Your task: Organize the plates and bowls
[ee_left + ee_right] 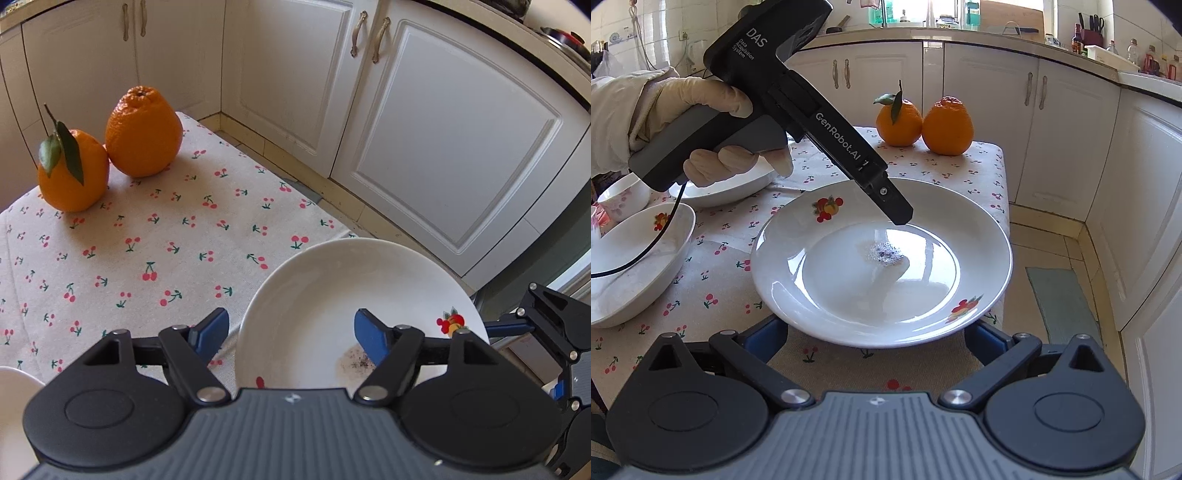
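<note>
In the right wrist view, the right gripper (pixel 875 338) is seen at the bottom of the frame with its fingers (pixel 764 338) spread wide on either side of the near rim of the plate (pixel 849 295); most of each blue pad is hidden under that rim, and contact cannot be made out. The plate sits at centre frame on the cherry-print cloth of the bench (pixel 827 356), with a dark speckled smear in its well. At left, a bowl (pixel 635 266) is cut off by the frame edge, and two more dishes behind it are largely hidden by the gloved left hand (pixel 701 129). Across the upper left, the left gripper (pixel 291 332) is shown from the side, its tip over the plate. In the left wrist view its fingers (pixel 212 328) are wide apart and nothing is held; one pad hangs over the plate, the other over the cloth. Two oranges (pixel 923 120) stand touching at the far edge of the bench, before white cabinets (pixel 1071 122).
</note>
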Demonstrator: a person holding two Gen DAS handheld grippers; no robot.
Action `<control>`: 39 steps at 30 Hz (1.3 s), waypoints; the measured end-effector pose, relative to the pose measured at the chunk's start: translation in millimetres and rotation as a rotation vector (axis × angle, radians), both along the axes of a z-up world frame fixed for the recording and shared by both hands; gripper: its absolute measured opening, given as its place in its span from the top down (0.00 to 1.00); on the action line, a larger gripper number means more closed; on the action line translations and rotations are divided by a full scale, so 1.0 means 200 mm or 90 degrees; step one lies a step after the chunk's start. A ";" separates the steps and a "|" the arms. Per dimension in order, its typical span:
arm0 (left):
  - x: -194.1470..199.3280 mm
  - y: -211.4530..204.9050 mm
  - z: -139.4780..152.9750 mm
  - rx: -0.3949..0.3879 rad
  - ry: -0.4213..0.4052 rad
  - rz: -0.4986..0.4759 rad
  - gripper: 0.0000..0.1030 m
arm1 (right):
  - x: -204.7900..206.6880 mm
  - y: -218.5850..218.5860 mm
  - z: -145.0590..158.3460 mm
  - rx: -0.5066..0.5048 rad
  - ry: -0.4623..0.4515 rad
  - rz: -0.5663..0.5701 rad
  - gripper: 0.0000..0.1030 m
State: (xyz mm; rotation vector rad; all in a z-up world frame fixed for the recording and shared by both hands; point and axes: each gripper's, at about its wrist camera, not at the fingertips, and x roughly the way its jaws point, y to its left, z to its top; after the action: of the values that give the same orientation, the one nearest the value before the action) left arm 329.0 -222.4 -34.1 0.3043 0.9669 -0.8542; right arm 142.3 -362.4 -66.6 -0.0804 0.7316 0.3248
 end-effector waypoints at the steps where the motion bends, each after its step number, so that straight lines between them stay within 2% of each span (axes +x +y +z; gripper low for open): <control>1: -0.01 0.02 0.02 -0.001 -0.006 0.004 0.26 | -0.02 0.00 0.01 0.001 -0.002 -0.002 0.00; 7: -0.14 0.14 0.19 -0.010 -0.065 0.024 0.22 | -0.16 0.03 0.10 0.001 -0.024 -0.013 0.00; 14: -0.41 0.33 0.33 -0.013 -0.158 0.047 0.21 | -0.33 0.13 0.19 0.002 -0.058 -0.026 0.00; 21: -0.74 0.50 0.34 -0.002 -0.255 0.080 0.21 | -0.45 0.21 0.21 0.016 -0.058 -0.081 0.00; 25: -0.93 0.58 0.31 0.015 -0.286 0.095 0.20 | -0.51 0.26 0.22 0.028 -0.070 -0.100 0.00; 30: -1.14 0.67 0.26 0.017 -0.294 0.116 0.19 | -0.58 0.32 0.24 0.032 -0.080 -0.093 0.00; 35: -1.27 0.76 0.22 -0.003 -0.281 0.147 0.18 | -0.62 0.37 0.23 0.021 -0.079 -0.089 0.00; 39: -1.36 0.84 0.17 0.008 -0.277 0.170 0.18 | -0.64 0.39 0.22 0.031 -0.069 -0.085 0.00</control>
State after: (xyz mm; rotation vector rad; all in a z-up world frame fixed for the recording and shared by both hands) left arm 56.6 -53.8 -0.9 0.3449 0.5886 -0.5080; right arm 13.8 -283.7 -22.7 -0.0026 0.6183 0.2098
